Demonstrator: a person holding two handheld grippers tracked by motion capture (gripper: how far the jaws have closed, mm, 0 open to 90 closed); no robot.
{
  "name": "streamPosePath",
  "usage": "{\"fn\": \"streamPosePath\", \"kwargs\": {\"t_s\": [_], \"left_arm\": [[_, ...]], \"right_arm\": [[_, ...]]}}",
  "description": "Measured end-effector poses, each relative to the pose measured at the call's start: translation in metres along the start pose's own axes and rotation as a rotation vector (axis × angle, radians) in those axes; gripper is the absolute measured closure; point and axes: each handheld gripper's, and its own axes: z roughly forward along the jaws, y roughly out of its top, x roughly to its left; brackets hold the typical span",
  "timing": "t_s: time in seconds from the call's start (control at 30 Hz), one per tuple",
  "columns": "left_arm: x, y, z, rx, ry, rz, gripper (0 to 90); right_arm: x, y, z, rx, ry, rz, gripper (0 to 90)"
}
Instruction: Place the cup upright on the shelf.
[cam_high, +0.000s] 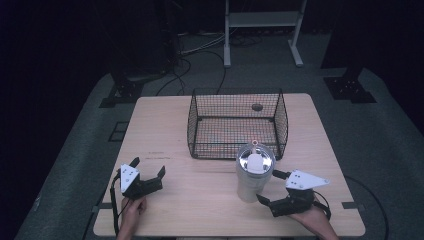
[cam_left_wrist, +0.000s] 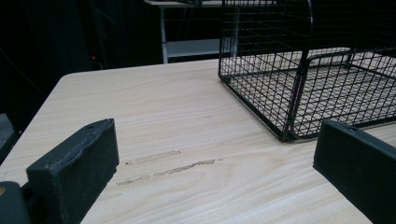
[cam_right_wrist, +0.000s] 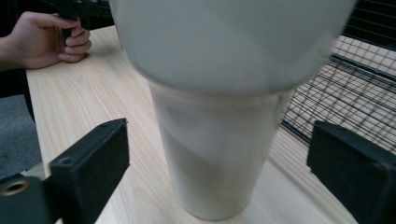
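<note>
1. Step in hand, as I judge it: approach to grasp. The right hand-held gripper (cam_high: 266, 187) has its jaws spread wide on either side of the white tumbler (cam_high: 254, 172), not yet touching it. In the right gripper view the tumbler (cam_right_wrist: 212, 163) stands between the two black jaws with a clear gap on each side.

2. Where the tumbler is: upright on the surface (cam_high: 200, 200), just in front of the wire basket (cam_high: 237, 122), near that basket's front right corner. Its lidded top is wider than its tapering body. From above, the lid's far edge overlaps the basket's front wall; I cannot tell whether they touch.

3. Left hand-held gripper (cam_high: 147, 172): well to the left of the basket and nearer the person, jaws wide apart, holding nothing. In the left gripper view there is bare wood between the jaws and the basket's corner (cam_left_wrist: 292, 116) lies ahead.

4. Next move, my judgement: ease the right jaws a little further in, then close on the narrow body below the lid. The body tapers downward, so a grip high up under the lid's flare should slip less. A lift into the basket looks the likely aim.

5. Edges and room:
   - The basket's front wall stands close behind the tumbler; a forward push could knock the tumbler into the mesh.
   - The basket top is open and its floor appears empty.
   - The surface's near edge lies just behind the right hand (cam_high: 312, 220), leaving little room to pull back.
   - Left of the tumbler, open wood up to the left gripper.
</note>
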Motion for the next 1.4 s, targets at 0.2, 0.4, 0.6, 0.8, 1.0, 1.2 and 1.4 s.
{"fn": "streamPosePath", "kwargs": {"t_s": [0.2, 0.4, 0.6, 0.8, 1.0, 1.2, 1.4], "left_arm": [[0.000, 0.000, 0.000, -0.003, -0.001, 0.000, 0.0], [0.000, 0.000, 0.000, -0.005, -0.002, 0.001, 0.0], [0.000, 0.000, 0.000, -0.006, -0.003, 0.001, 0.0], [0.000, 0.000, 0.000, -0.007, -0.004, 0.001, 0.0], [-0.001, 0.000, 0.000, -0.008, -0.004, 0.001, 0.0], [0.000, 0.000, 0.000, -0.009, -0.004, 0.001, 0.0], [0.000, 0.000, 0.000, -0.009, -0.005, 0.001, 0.0]], "right_arm": [[-0.001, 0.001, 0.010, -0.004, 0.013, 0.016, 3.3], [0.000, 0.003, 0.019, -0.024, 0.011, 0.029, 3.2], [0.000, 0.004, 0.027, -0.045, 0.009, 0.039, 3.2], [0.001, 0.005, 0.037, -0.075, 0.002, 0.034, 3.1], [0.001, 0.006, 0.041, -0.090, -0.005, 0.032, 3.4], [0.000, 0.005, 0.045, -0.113, -0.015, 0.027, 7.6], [0.001, 0.005, 0.044, -0.125, -0.022, 0.018, 8.8]]}}
